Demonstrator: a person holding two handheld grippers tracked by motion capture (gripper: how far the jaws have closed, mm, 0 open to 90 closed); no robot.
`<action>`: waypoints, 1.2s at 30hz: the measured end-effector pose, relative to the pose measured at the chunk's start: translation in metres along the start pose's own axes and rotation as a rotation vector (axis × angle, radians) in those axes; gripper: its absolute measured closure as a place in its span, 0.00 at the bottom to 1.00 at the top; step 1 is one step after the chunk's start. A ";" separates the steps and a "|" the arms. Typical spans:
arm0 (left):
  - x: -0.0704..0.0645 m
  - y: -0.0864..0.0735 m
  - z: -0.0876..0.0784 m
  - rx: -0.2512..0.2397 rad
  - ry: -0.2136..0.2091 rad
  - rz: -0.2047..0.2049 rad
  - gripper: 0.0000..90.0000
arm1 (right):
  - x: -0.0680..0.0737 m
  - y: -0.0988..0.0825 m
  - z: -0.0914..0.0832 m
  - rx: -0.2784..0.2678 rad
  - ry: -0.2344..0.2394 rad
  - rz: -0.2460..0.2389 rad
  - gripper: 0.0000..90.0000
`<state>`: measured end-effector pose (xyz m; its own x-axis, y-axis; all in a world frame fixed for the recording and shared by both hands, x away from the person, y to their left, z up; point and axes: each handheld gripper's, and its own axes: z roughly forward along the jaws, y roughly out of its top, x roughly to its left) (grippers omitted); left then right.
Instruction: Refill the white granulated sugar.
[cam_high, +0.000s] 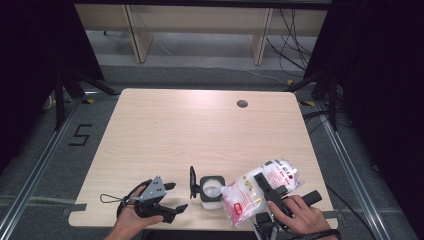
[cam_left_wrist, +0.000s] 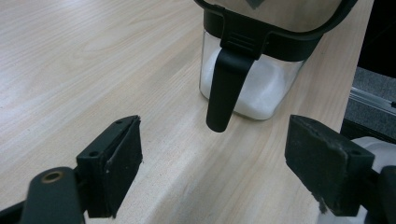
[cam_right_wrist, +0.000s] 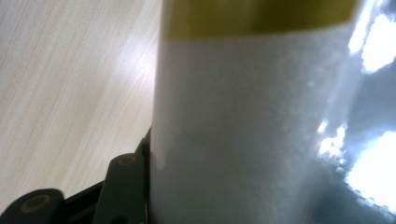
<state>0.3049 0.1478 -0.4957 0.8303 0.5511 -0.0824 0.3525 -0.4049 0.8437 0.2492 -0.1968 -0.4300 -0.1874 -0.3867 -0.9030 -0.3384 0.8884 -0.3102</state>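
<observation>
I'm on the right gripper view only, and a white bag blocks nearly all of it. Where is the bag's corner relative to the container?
Observer: In the high view the bag tilts with its lower corner just over the open jar.
Operator: Is the jar's lid out of the way?
Observer: Yes, the lid stands flipped up on the jar's left side.
Operator: And the other hand-held gripper?
Observer: The left hand-held gripper is open, apart from the jar, holding nothing.

the bag (cam_right_wrist: 252, 121) hides the right claw's far jaw
</observation>
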 end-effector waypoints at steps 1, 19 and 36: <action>0.000 0.000 0.000 0.000 0.000 -0.003 0.21 | -0.001 0.000 0.001 -0.008 -0.004 -0.019 0.57; 0.000 0.000 0.000 0.003 -0.004 0.008 0.21 | -0.002 -0.002 0.002 -0.020 0.000 -0.027 0.57; 0.001 0.000 0.000 0.003 -0.004 0.008 0.21 | 0.000 0.000 0.000 0.004 0.007 -0.001 0.58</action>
<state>0.3054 0.1481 -0.4954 0.8347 0.5451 -0.0781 0.3476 -0.4116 0.8425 0.2493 -0.1973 -0.4302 -0.1935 -0.3896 -0.9004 -0.3348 0.8889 -0.3126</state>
